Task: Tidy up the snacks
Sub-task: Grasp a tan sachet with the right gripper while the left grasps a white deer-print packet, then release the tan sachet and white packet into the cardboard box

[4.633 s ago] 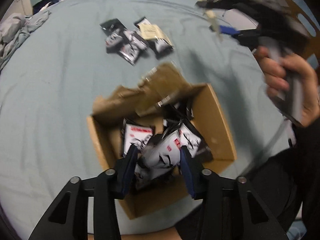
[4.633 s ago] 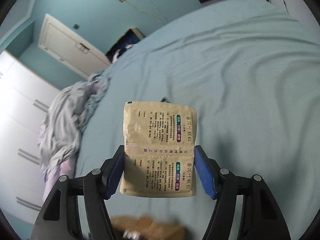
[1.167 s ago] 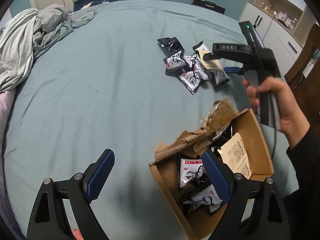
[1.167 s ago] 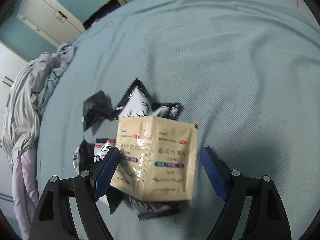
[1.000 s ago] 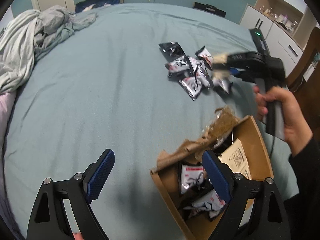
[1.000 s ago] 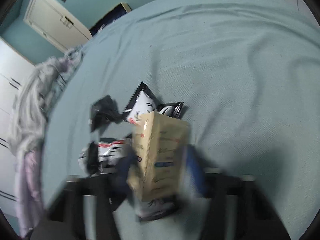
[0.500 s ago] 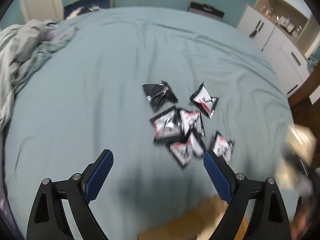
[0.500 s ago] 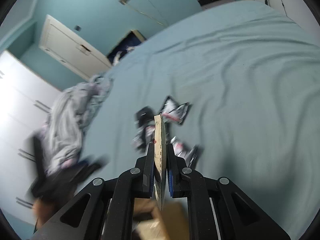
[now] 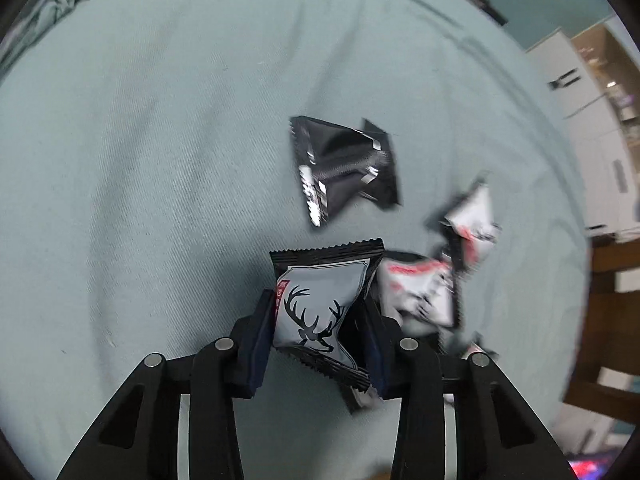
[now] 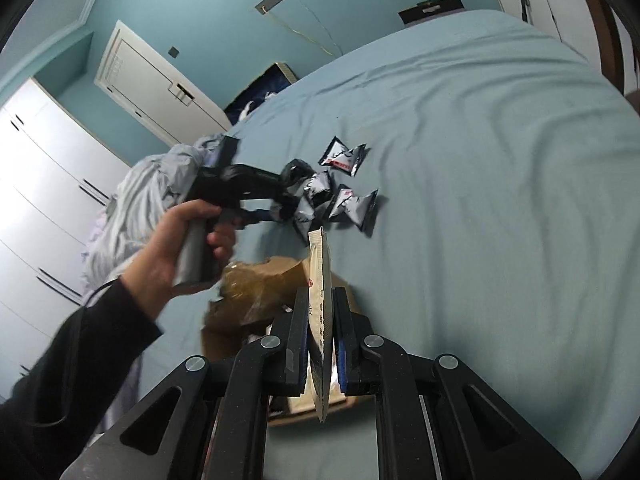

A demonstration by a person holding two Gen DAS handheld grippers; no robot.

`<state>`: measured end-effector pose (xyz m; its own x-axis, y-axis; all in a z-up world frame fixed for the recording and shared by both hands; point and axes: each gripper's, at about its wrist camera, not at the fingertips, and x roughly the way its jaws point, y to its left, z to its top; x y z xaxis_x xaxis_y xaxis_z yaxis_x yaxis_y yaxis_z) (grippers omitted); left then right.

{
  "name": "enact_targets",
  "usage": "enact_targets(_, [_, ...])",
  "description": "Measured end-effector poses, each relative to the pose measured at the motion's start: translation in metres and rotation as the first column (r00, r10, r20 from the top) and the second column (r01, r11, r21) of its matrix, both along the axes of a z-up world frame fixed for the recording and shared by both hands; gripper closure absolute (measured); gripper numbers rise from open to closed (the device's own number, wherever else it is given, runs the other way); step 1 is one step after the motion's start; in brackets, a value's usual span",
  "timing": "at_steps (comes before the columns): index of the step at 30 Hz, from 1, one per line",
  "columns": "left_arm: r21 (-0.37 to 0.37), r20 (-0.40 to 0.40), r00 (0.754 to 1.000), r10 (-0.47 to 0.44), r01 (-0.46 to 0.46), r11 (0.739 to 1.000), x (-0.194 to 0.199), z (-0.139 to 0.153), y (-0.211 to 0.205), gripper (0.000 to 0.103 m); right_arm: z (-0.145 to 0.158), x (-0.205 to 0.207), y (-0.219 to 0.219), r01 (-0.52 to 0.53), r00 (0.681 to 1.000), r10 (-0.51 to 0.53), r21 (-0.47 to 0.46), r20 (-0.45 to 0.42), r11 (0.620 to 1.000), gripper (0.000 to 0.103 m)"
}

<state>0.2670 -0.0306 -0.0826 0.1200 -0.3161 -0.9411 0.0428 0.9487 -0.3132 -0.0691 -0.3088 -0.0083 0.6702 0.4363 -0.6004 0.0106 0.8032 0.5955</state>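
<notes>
Packets are in both of my tools at once: my left gripper [image 9: 318, 322] is clamped on a grey snack packet with a black deer print [image 9: 316, 312], pinched across its width just above the bedsheet [image 9: 140, 160], and my right gripper [image 10: 320, 338] is squeezed tight on a flat beige sachet [image 10: 320, 308] held edge-on, hanging over the cardboard box [image 10: 256, 304]. The other loose packets [image 10: 340, 196] lie in a cluster on the sheet beyond the box, some overlapping, one black one [image 9: 344, 164] set a little apart. What worries me most is the left grip: the packet is puffy and slick, and I judge it could squirt out of the pads if I swing toward the box too fast. A neighbouring packet [image 9: 420, 292] lies just beside my right-hand finger and might be dragged along or flicked off the pile. On the right, the sachet is thin and hangs well below the pads, so it may catch on the torn brown flap [image 10: 256, 280] and fold instead of dropping in. My two tools are also working near each other, so a collision over the box is possible. The surface is a soft, wrinkled teal sheet on a bed, with a heap of crumpled bedding [image 10: 148, 192] at the far side. Around it are teal walls, a white door [image 10: 156, 92] and white cupboards [image 10: 44, 184].
</notes>
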Motion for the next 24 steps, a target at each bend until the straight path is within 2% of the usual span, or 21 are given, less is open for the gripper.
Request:
enact_targets(1, [0.001,0.014,1.0,-0.01,0.01,1.0,-0.007,0.006,0.005,0.066,0.001,0.004,0.004,-0.003,1.0,0.003,-0.004,-0.009,1.0,0.094])
enact_targets(4, [0.086,0.097,0.993,-0.06,0.052,0.995,-0.037,0.033,0.017,0.067,0.0,0.013,0.01,-0.02,0.999,0.02,0.003,-0.036,1.0,0.094])
enact_targets(6, [0.113,0.136,0.987,-0.083,0.067,0.991,-0.058,0.052,0.027,0.067,0.002,0.022,0.015,-0.038,0.998,0.037,-0.007,-0.053,0.999,0.094])
enact_targets(11, [0.111,0.206,0.971,-0.119,0.098,0.989,-0.126,0.095,0.056,0.067,0.017,0.023,0.028,-0.053,0.998,0.051,-0.046,-0.031,0.998,0.094])
enact_targets(13, [0.133,0.238,0.962,-0.137,0.108,0.985,-0.154,0.106,0.06,0.067,0.02,0.022,0.034,-0.059,0.998,0.057,-0.065,-0.027,0.996,0.094])
enact_targets(16, [0.19,0.306,0.934,-0.186,0.131,0.973,-0.199,0.117,0.057,0.067,0.023,0.017,0.041,-0.067,0.998,0.065,-0.095,-0.025,0.993,0.094])
enact_targets(20, [0.165,0.365,0.902,-0.23,0.18,0.97,-0.25,0.12,0.046,0.066,0.027,0.012,0.052,-0.069,0.998,0.067,-0.151,-0.015,0.986,0.094])
enact_targets(22, [0.167,0.41,0.867,-0.285,0.236,0.957,-0.267,0.116,0.038,0.066,0.028,0.012,0.057,-0.064,0.998,0.063,-0.18,-0.01,0.982,0.094])
enact_targets(23, [0.196,0.427,0.847,-0.318,0.256,0.947,-0.274,0.112,0.034,0.065,0.027,0.012,0.06,-0.061,0.998,0.06,-0.188,-0.007,0.98,0.094])
enact_targets(24, [0.202,0.429,0.841,-0.331,0.267,0.942,-0.276,0.108,0.032,0.065,0.028,0.011,0.061,-0.057,0.998,0.057,-0.193,-0.006,0.98,0.094])
